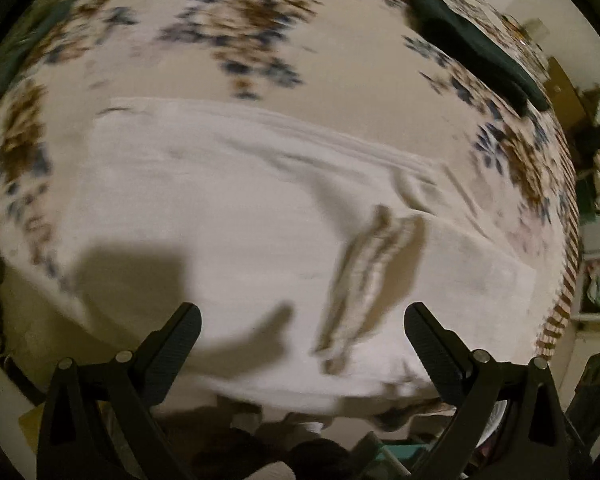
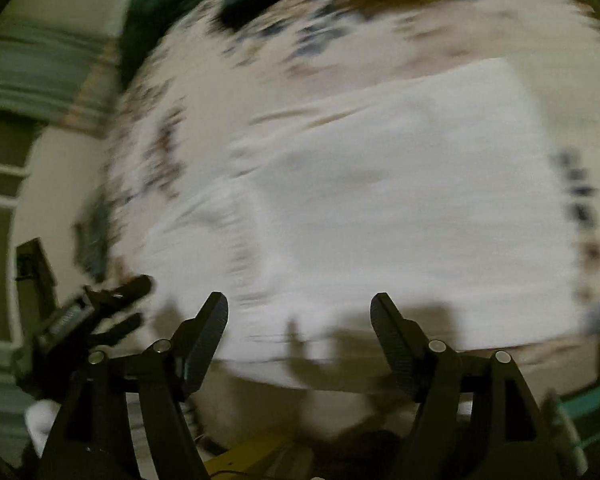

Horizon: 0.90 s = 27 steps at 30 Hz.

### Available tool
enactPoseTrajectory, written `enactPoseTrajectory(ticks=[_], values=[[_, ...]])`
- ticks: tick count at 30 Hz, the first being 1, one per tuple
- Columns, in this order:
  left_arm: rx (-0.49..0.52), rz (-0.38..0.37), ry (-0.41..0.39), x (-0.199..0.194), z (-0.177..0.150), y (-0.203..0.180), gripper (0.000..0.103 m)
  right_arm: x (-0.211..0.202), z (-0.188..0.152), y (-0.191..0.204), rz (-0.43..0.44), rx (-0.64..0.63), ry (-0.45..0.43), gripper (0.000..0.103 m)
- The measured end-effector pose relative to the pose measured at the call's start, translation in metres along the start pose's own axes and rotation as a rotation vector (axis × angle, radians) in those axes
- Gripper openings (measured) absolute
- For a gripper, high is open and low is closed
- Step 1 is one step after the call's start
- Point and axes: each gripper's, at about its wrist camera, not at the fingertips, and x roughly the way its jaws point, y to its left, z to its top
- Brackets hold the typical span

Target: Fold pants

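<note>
We hold both tongs over white pants [image 1: 228,216] spread flat on a flower-print bed cover [image 1: 240,36]. Our left tongs [image 1: 302,322] gape wide, holding nothing, above the bunched waistband area. Our right tongs [image 2: 299,312] also stand apart and empty. A dark folded garment [image 1: 476,48] lies well apart near the bed's far edge.

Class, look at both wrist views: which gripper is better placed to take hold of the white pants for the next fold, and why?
Probably the left gripper: its open jaws frame the white pants near the bunched waistband, in a fairly sharp view. The right gripper is also open over them, but its view is motion-blurred.
</note>
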Motion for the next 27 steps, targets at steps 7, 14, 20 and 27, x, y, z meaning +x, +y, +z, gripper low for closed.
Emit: enactPoseTrajectory(ticks=[7,14,20,27], values=[[0.129,0.055,0.066,0.074,0.01,-0.052,0.046,-0.022,0.014,-0.075,-0.138,0.138,-0.053,0.076],[0.074,-0.059,0.035,0.06,0.011,-0.032,0.01,0.0,0.022,-0.072,-0.228,0.14,-0.029,0.076],[0.039,-0.071,0.053,0.063,0.007,-0.013,0.011,0.018,0.033,-0.053,-0.345,0.07,0.01,0.076],[0.049,-0.123,-0.008,0.048,0.006,-0.019,0.016,0.031,0.037,-0.03,-0.431,-0.015,0.04,0.077]])
